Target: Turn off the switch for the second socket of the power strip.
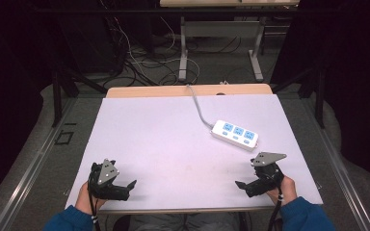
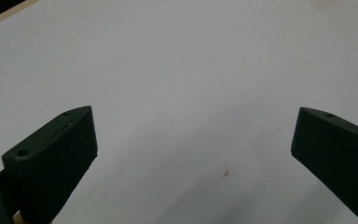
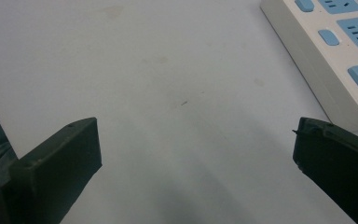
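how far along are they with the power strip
Nothing looks done yet: the power strip lies untouched on the white mat, sockets empty. In hand: nothing; left gripper and right gripper are open near the front edge. Reaching the strip remains.

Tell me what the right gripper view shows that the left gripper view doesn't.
Right gripper view alone: the white power strip with blue sockets and blue switches at the upper right, just past the right tool, whose jaws stand wide apart with nothing between them. Left gripper view alone: the table's wooden edge at the top left corner and the left tool, equally wide open and empty. Both share the bare white table cover with faint small marks on it.
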### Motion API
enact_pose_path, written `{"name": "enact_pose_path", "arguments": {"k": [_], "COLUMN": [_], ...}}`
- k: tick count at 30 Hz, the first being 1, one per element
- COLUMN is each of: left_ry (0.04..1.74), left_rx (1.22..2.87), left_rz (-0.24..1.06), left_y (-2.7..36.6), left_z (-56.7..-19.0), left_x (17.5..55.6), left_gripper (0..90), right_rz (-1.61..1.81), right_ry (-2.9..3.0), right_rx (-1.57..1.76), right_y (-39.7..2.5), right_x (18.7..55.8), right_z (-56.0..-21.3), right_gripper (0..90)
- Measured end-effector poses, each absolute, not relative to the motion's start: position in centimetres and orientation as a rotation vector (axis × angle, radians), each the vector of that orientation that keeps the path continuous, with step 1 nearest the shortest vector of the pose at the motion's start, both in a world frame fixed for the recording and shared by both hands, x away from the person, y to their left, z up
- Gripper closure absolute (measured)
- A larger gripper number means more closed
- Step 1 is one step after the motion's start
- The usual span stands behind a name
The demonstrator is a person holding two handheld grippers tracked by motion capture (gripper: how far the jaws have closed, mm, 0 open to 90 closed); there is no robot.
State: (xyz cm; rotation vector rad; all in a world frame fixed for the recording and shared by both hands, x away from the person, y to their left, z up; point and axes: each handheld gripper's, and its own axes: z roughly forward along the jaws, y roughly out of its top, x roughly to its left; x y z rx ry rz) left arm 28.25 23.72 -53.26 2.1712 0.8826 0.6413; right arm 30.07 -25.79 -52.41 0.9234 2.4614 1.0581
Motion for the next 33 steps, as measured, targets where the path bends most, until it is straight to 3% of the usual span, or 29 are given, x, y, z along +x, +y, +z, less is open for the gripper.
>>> {"name": "enact_pose_path", "arguments": {"k": [33], "left_ry": [0.859], "left_rx": [2.236], "left_rz": [0.643], "left_y": [23.40], "left_z": [-53.39], "left_x": [28.43], "left_gripper": [0.2], "right_rz": [1.012], "right_ry": [2.440], "right_rx": [0.902], "right_y": [-25.01], "right_x": [30.68], "right_z": [-51.83], "right_gripper": [0.4]}}
